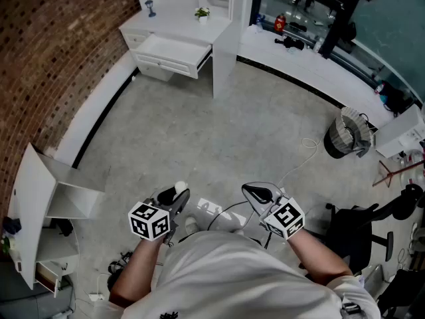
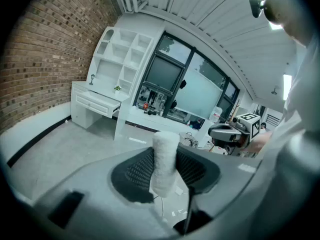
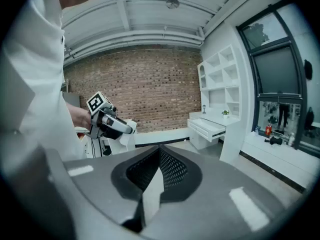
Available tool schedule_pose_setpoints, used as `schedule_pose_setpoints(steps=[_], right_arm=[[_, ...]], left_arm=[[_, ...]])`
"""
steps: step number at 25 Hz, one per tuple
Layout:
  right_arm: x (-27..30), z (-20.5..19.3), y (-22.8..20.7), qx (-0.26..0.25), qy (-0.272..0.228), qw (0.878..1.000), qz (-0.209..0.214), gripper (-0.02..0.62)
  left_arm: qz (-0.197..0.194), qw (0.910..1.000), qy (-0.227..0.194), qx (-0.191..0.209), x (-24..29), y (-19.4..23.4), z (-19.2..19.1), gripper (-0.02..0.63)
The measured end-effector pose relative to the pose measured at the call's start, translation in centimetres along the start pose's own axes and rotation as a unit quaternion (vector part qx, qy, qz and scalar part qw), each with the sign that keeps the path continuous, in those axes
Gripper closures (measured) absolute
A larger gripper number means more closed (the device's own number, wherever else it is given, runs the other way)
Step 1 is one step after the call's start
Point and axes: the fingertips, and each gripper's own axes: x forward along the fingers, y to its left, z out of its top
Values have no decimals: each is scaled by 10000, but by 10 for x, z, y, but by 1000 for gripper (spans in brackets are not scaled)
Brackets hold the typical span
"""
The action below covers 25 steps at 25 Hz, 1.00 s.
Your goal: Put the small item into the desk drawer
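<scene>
My left gripper (image 1: 176, 199) is shut on the small item (image 1: 180, 187), a white fuzzy cylinder that stands upright between the black pads (image 2: 135, 171) in the left gripper view, item (image 2: 165, 161). My right gripper (image 1: 257, 193) is shut with nothing in it; its jaws meet in the right gripper view (image 3: 160, 156). Both are held close to my chest, over the grey floor. The white desk (image 1: 174, 30) stands far ahead by the brick wall, and its drawer (image 1: 171, 52) is pulled out. The drawer also shows as drawer (image 2: 99, 103) and drawer (image 3: 211, 129).
A white cabinet (image 1: 46, 205) with an open door stands at the left near me. A bin (image 1: 345, 133) and a black chair (image 1: 362, 228) are at the right. A cable (image 1: 302, 153) lies on the floor. A long white counter (image 1: 312, 68) runs under the windows.
</scene>
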Motion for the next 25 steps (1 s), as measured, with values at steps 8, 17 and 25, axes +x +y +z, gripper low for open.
schedule_pose_setpoints(steps=[8, 17, 25], right_arm=[[81, 29, 38, -99, 73, 9998, 180, 586], [163, 51, 65, -73, 15, 10000, 19, 574], [222, 68, 84, -99, 136, 9993, 346, 526]], left_arm=[[9, 10000, 55, -41, -41, 69, 5, 474], [-161, 9998, 49, 99, -74, 132, 18, 472], [-21, 10000, -70, -45, -90, 180, 31, 472]])
